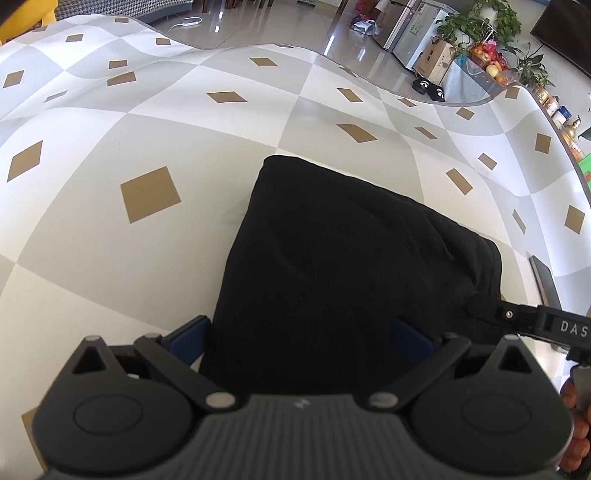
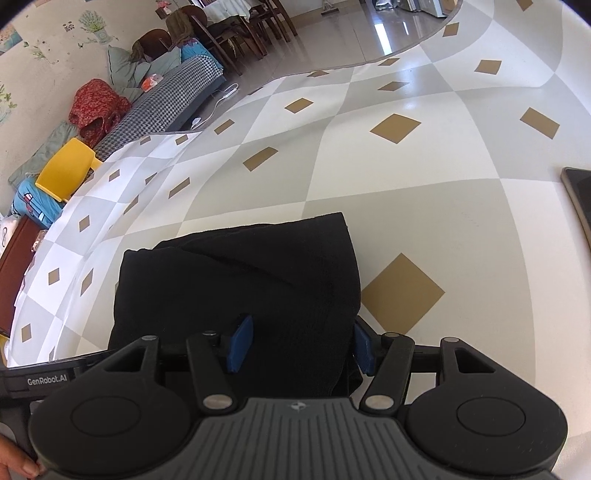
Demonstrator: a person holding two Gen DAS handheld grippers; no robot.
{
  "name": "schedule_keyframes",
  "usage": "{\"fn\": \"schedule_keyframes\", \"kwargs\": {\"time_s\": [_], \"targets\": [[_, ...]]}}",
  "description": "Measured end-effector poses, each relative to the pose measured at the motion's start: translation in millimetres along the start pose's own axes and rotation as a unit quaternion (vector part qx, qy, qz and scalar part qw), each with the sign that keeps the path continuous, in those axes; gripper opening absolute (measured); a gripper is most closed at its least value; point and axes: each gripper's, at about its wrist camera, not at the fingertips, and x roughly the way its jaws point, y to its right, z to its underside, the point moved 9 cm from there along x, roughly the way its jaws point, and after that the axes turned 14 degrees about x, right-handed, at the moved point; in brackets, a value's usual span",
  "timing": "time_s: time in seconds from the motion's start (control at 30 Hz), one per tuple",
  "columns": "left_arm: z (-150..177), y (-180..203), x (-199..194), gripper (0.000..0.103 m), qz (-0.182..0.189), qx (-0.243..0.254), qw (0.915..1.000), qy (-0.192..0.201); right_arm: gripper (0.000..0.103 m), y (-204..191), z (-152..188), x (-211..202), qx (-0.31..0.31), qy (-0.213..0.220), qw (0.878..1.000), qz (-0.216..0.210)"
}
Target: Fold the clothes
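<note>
Now the black garment (image 1: 354,273) lies folded into a thick, roughly rectangular bundle on the checked tablecloth (image 1: 155,140), near the edge closest to both cameras. Its top surface is mostly smooth, with a few soft creases and a layered fold showing along the far side in the right wrist view (image 2: 236,280).

At the bundle's near edge, the left gripper (image 1: 301,341) has its jaws spread wide, with 1 blue pad (image 1: 192,338) showing just off the cloth's left side and the other pad (image 1: 410,338) dim against the black fabric. Whether the pads press the cloth cannot be told. From the right edge of that view, the right gripper's black finger reaches in and touches the garment's near right corner.

Seen from its own camera, the right gripper (image 2: 301,345) is partly open, straddling the right part of the bundle: 1 blue pad (image 2: 242,343) rests on top of the fabric and the other (image 2: 364,349) sits at the cloth's right edge, with fabric between them.

A dark flat device (image 2: 580,203) lies on the tablecloth to the right, well apart from the garment. Beyond the table are a shiny tiled floor (image 1: 280,26), a yellow chair (image 2: 66,170), a houndstooth sofa (image 2: 166,99) and potted plants (image 1: 491,22).
</note>
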Motion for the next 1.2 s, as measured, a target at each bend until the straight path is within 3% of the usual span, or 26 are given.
{"fn": "schedule_keyframes", "kwargs": {"time_s": [0.2, 0.37, 0.6, 1.0, 1.2], "targets": [[-7, -1, 5, 0.103, -0.013, 0.003, 0.9999, 0.009, 0.057, -10, -10, 13, 0.007, 0.013, 1.0, -0.006], [-14, -11, 8, 0.103, -0.034, -0.017, 0.9992, 0.015, 0.057, -20, -16, 21, -0.018, 0.026, 0.999, 0.019], [-8, -13, -9, 0.103, -0.082, 0.007, 0.9965, 0.016, 0.057, -25, -4, -2, -0.059, 0.039, 0.996, 0.05], [28, 14, -41, 0.103, -0.118, 0.071, 0.9904, 0.0, 0.057, -27, 35, -35, -0.118, 0.037, 0.987, 0.107], [46, 23, -51, 0.103, -0.123, 0.082, 0.989, -0.004, 0.057, -20, 45, -45, -0.112, 0.037, 0.985, 0.126]]}}
